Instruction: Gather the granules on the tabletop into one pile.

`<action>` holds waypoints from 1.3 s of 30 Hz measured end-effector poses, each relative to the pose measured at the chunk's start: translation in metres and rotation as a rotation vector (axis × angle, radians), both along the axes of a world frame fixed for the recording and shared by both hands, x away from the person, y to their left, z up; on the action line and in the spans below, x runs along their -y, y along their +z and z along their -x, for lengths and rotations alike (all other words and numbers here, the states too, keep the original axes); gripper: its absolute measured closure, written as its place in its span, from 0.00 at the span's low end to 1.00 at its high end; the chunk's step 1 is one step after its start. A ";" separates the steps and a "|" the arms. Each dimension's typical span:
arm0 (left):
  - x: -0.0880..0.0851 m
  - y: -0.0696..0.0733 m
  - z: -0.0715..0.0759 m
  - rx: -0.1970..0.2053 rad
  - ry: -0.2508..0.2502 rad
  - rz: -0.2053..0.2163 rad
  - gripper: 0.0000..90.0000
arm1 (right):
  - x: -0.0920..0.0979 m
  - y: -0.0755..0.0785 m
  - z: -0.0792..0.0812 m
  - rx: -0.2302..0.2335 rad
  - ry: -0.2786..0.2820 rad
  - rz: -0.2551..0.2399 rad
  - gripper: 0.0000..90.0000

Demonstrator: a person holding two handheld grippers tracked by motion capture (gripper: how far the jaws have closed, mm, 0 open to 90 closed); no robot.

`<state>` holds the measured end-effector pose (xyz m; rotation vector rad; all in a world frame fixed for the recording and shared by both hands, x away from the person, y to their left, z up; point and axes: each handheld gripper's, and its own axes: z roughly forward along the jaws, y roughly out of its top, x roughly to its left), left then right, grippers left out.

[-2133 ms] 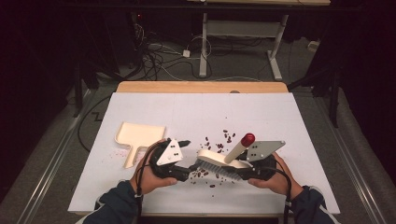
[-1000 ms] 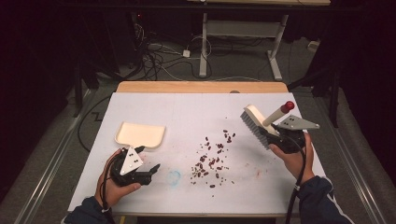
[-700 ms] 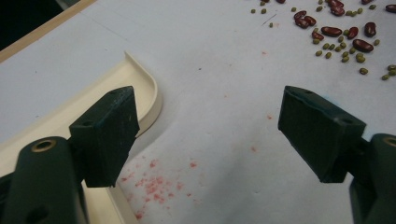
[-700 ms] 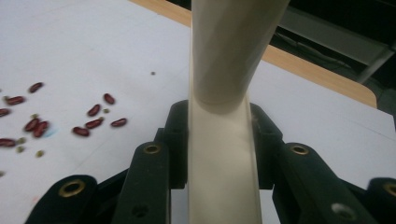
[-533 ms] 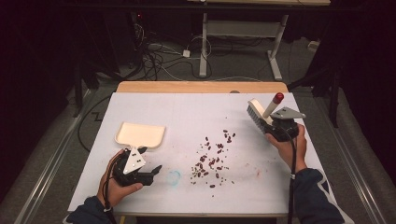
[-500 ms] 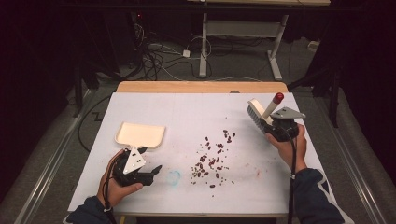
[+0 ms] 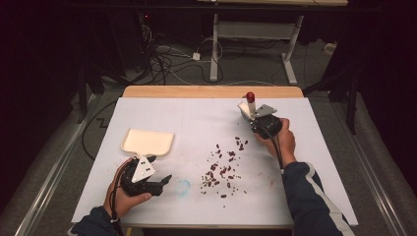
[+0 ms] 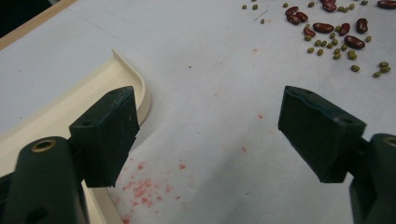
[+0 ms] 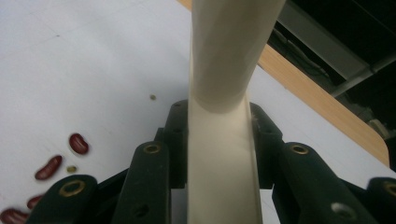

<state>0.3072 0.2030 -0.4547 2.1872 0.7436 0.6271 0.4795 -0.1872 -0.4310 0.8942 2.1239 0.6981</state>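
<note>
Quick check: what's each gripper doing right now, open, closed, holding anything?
Left gripper: open, nothing between the jaws, beside the dustpan.
Right gripper: shut on the brush by its cream handle.

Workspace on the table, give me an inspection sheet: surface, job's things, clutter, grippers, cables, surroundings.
Surface: white table top with a wooden far edge, faint red specks and a bluish smudge near the left gripper.
Job's things: cream brush with a red-tipped handle; cream dustpan lying flat at the left; red beans and small green beans scattered mid-table.
Clutter: nothing seen.
Grippers: left gripper open, low over the table beside the dustpan, holding nothing; right gripper shut on the brush.
Cables: loose floor cables beyond the table.
Surroundings: dark room, white desk frame behind.
</note>
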 end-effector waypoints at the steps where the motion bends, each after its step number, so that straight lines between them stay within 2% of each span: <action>1: 0.000 0.000 0.000 0.001 -0.002 0.000 0.22 | -0.005 -0.001 -0.001 0.001 0.005 0.013 0.75; 2: -0.001 0.000 0.001 0.002 -0.003 0.000 0.22 | -0.013 -0.002 -0.001 -0.009 0.025 0.023 0.75; 5: -0.002 0.001 0.001 0.004 -0.004 0.009 0.22 | -0.019 -0.005 0.001 -0.005 0.050 0.048 0.75; 7: -0.003 0.000 0.000 0.000 -0.004 0.006 0.22 | -0.023 -0.008 0.008 -0.013 0.096 0.042 0.74; 8: -0.003 0.000 0.000 -0.001 -0.004 0.005 0.22 | -0.023 -0.008 0.008 -0.013 0.096 0.042 0.74; 10: -0.002 0.001 0.001 0.002 -0.007 0.004 0.22 | -0.023 -0.008 0.013 -0.017 0.154 0.017 0.74; 12: -0.001 0.002 0.002 0.010 -0.015 0.001 0.22 | -0.024 -0.006 0.025 -0.035 0.232 0.004 0.74; 13: 0.000 0.002 0.003 0.013 -0.018 -0.001 0.22 | -0.025 -0.006 0.031 -0.037 0.253 0.007 0.74; 15: 0.000 0.003 0.004 0.017 -0.025 -0.004 0.22 | -0.028 -0.008 0.041 -0.040 0.293 0.026 0.74; 17: 0.000 0.003 0.004 0.017 -0.025 -0.005 0.22 | -0.029 -0.008 0.052 -0.059 0.317 0.013 0.74; 20: 0.000 0.002 0.004 0.015 -0.031 -0.010 0.22 | -0.031 -0.008 0.069 -0.060 0.359 0.020 0.74; 27: 0.003 0.001 0.003 0.008 -0.042 -0.022 0.22 | -0.031 -0.006 0.094 -0.055 0.419 0.003 0.74; 34: 0.004 0.000 0.002 -0.001 -0.052 -0.036 0.22 | -0.028 -0.002 0.103 -0.046 0.433 -0.020 0.74; 35: 0.004 0.000 0.002 -0.001 -0.052 -0.034 0.22 | -0.028 0.000 0.105 -0.059 0.442 -0.046 0.74; 39: 0.004 0.000 0.002 -0.003 -0.052 -0.036 0.22 | -0.031 0.000 0.110 -0.055 0.455 -0.036 0.74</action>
